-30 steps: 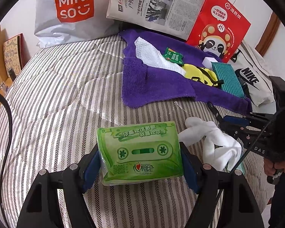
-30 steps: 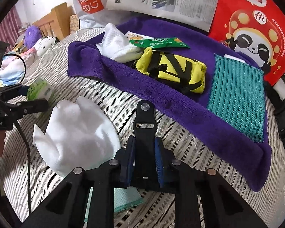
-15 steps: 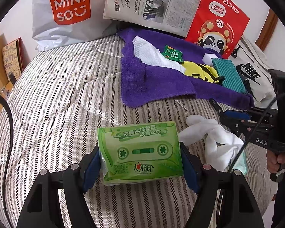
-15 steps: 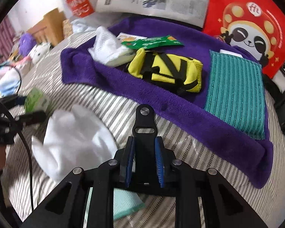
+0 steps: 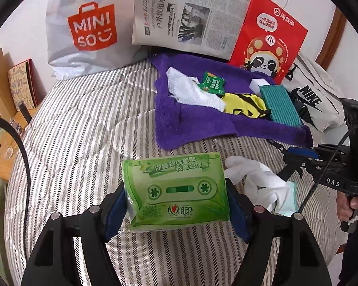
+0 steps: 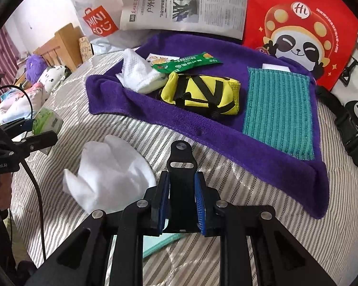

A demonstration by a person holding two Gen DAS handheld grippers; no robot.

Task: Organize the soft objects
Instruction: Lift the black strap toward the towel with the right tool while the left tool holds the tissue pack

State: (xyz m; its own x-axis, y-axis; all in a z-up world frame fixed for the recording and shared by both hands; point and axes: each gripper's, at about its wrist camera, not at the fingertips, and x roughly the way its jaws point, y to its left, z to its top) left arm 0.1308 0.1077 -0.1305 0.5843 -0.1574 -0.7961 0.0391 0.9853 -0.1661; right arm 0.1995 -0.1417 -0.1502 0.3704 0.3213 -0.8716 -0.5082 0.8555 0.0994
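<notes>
The green tissue pack [image 5: 176, 190] with a cassette print sits squarely between the fingers of the left gripper [image 5: 176, 205], whose blue pads [image 5: 115, 212] press on both short ends, so the jaws stand fairly wide and clamped on it, the pack clear of the striped bedcover [image 5: 83, 128] below. The right gripper [image 6: 181, 205] has its blue pads [image 6: 199, 205] nearly together on a flat black strap-like piece [image 6: 180, 166] that sticks out forward past the fingertips; what that piece is I cannot tell. Just left of the right fingers lies a white glove [image 6: 109, 171], and under them shows a pale teal cloth [image 6: 160, 240]. Beyond the fingertips of both grippers a purple towel [image 6: 202, 124] is spread on the bedcover, carrying a white cloth [image 6: 138, 76], a green sachet [image 6: 186, 63], a yellow pouch with black straps [image 6: 202, 93] and a teal ribbed pad [image 6: 279, 112]. Farther out, behind the towel, stand a white MINISO bag [image 5: 88, 33], a newspaper [image 5: 186, 21] and a red panda bag [image 5: 267, 40], with a Nike bag [image 5: 315, 100] to the right of them
</notes>
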